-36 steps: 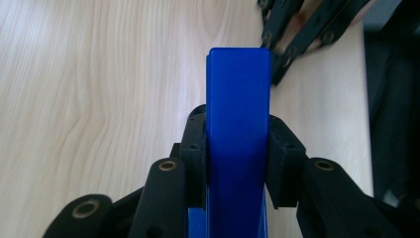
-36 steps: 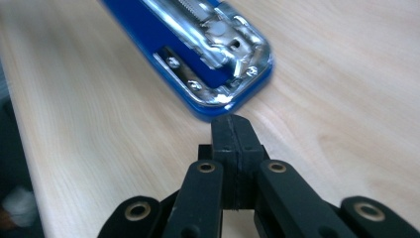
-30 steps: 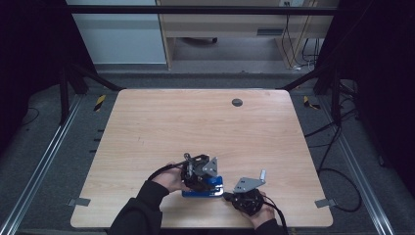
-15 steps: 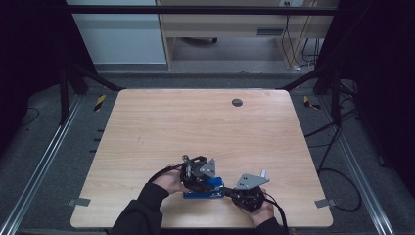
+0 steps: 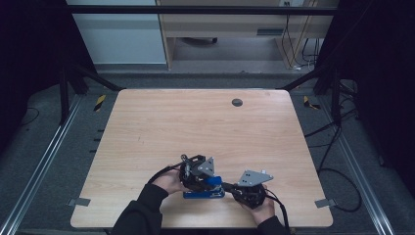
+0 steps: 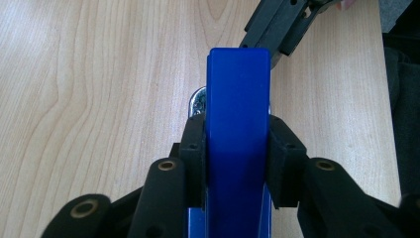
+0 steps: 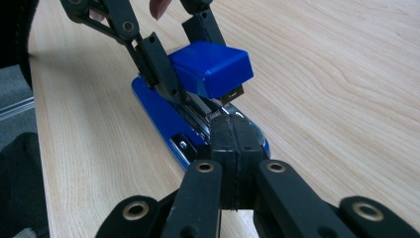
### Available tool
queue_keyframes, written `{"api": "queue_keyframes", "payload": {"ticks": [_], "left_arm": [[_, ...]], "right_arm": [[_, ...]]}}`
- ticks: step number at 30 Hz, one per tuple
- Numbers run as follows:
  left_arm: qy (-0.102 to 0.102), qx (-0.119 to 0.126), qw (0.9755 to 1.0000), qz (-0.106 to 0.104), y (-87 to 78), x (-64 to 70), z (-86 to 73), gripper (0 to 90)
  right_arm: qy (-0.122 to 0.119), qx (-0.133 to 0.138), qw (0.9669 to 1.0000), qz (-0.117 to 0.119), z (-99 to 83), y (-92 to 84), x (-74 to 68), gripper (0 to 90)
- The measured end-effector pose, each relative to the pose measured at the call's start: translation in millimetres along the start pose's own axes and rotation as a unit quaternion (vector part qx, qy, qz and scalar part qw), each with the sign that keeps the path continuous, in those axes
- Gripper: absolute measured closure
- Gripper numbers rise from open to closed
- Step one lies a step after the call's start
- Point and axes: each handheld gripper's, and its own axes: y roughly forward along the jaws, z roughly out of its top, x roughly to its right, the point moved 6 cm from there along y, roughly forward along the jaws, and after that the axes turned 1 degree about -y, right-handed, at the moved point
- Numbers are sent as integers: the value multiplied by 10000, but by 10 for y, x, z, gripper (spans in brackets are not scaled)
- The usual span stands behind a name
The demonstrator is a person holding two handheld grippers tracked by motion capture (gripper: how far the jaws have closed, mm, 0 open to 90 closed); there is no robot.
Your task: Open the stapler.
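While the left gripper (image 6: 236,148) clamps the raised blue top of the stapler (image 6: 238,124) between its pads, the right gripper (image 7: 233,144), jaws pressed together, rests its tips against the stapler's front end. Stapler (image 5: 204,190) lies on the wooden table (image 5: 195,127) near its front edge, between both hands.

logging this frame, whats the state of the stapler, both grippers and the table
blue stapler: top arm lifted open off its base, base flat on the table
left gripper: shut on the stapler's top arm, one pad on each side
right gripper: jaws shut together, tips at the stapler's front end
table: bare wood, small dark round spot near far edge
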Motion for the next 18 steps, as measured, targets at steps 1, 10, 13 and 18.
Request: {"api": "queue_keyframes", "payload": {"ticks": [1,10,13,18], "left_arm": [[-19,6,10000,1,-8,-1,-4,655],[-120,109,9999,-7,-1,-5,-15,650],[-139,111,9998,7,-6,-3,-14,647],[-342,147,9993,60,-53,-11,-6,581]], "right_arm": [[-6,13,10000,6,7,6,9,900],[59,106,9999,60,33,11,32,900],[61,110,9999,92,39,18,25,900],[3,152,9998,123,64,15,12,900]]}}
